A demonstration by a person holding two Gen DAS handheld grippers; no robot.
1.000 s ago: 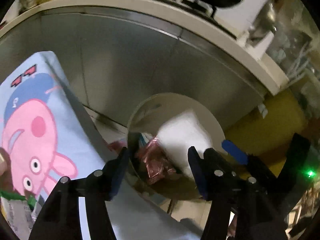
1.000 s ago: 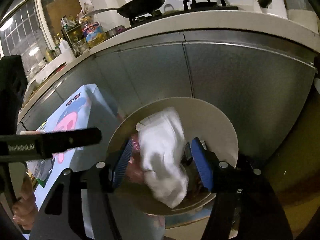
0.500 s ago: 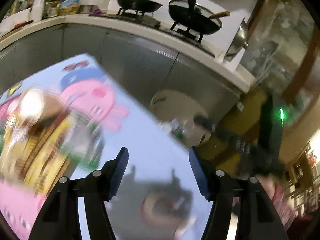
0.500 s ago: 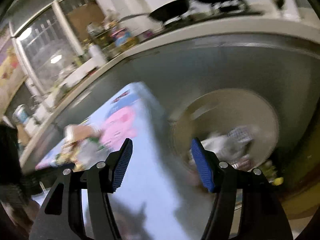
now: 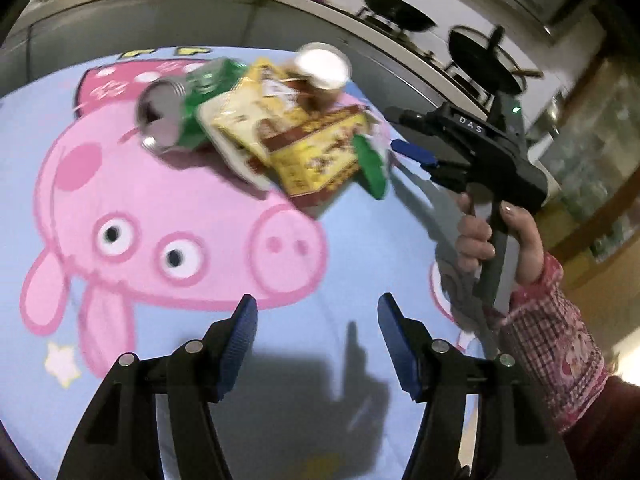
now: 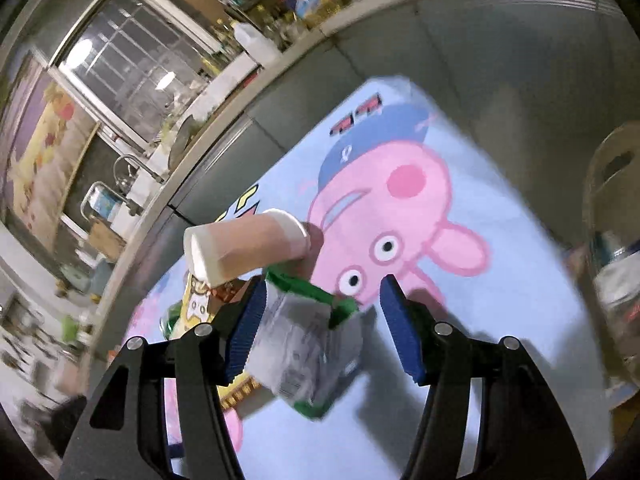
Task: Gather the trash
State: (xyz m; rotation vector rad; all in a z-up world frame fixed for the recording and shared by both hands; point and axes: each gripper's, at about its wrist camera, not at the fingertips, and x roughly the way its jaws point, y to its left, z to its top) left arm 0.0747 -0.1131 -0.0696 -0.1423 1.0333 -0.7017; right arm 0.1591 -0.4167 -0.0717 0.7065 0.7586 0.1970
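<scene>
Trash lies in a loose heap on a blue cloth (image 5: 360,264) printed with a pink pig (image 5: 168,216), which serves as landmark.

Left wrist view: the heap sits just above the pig's head. It holds a green can (image 5: 176,112) on its side with the open end facing the camera, a pale packet (image 5: 236,128), a yellow-brown box (image 5: 320,152), a green wrapper (image 5: 370,164) and a paper cup (image 5: 320,70) at the far edge. The left gripper (image 5: 314,334) hangs below the pig's snout, jaws well apart, nothing between them. To the right of the pig, beyond the heap, a hand (image 5: 496,236) in a checked pink sleeve (image 5: 556,344) carries the right gripper (image 5: 416,160).

Right wrist view: the right gripper (image 6: 322,330) is just left of a second pig in a blue cap (image 6: 392,216). Its jaws stand wide; the wrapper (image 6: 308,344) lies between them, close against the left pad, whether touching cannot be told. The cup (image 6: 244,248) lies on its side just beyond. A bin (image 6: 612,248) stands past the cloth's right edge.
</scene>
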